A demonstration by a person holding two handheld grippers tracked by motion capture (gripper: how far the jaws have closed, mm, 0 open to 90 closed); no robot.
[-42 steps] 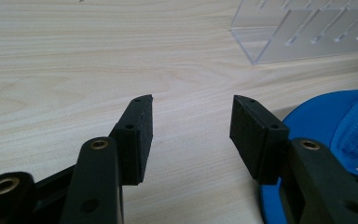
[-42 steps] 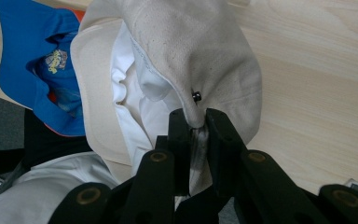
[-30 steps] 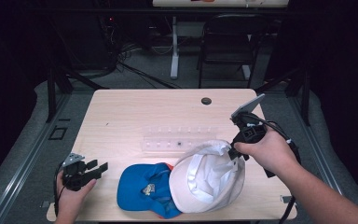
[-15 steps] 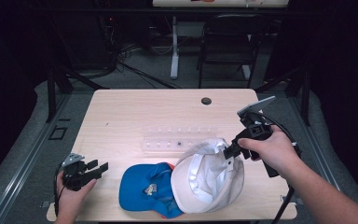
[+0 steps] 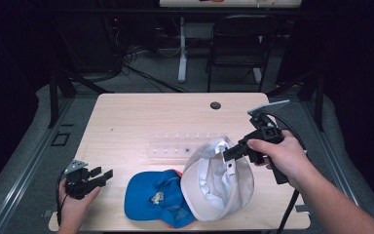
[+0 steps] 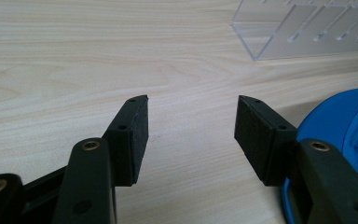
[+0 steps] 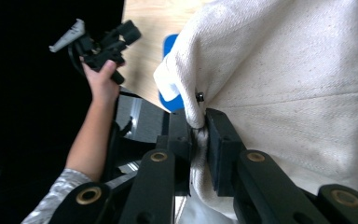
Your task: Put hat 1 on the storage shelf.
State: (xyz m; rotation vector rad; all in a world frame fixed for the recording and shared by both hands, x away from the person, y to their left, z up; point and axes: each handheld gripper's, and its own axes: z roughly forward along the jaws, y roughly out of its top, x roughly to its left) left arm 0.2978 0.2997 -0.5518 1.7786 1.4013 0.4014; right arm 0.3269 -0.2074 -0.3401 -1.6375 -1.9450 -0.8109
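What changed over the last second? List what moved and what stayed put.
The right gripper, shut on the white cap, carried its pinched edge rightward and slightly toward the person, dragging the cap that way across the table. The cap now covers less of the blue cap. Nothing was taken hold of or let go. The left gripper stayed open at the near left corner; the blue cap and the clear rack did not move.

This looks like a lab or recording room. A pale wooden desk with a round cable hole stands on grey carpet, framed by black metal struts. Behind it in the dim background lie loose black cables, a black folding chair and a white desk leg.
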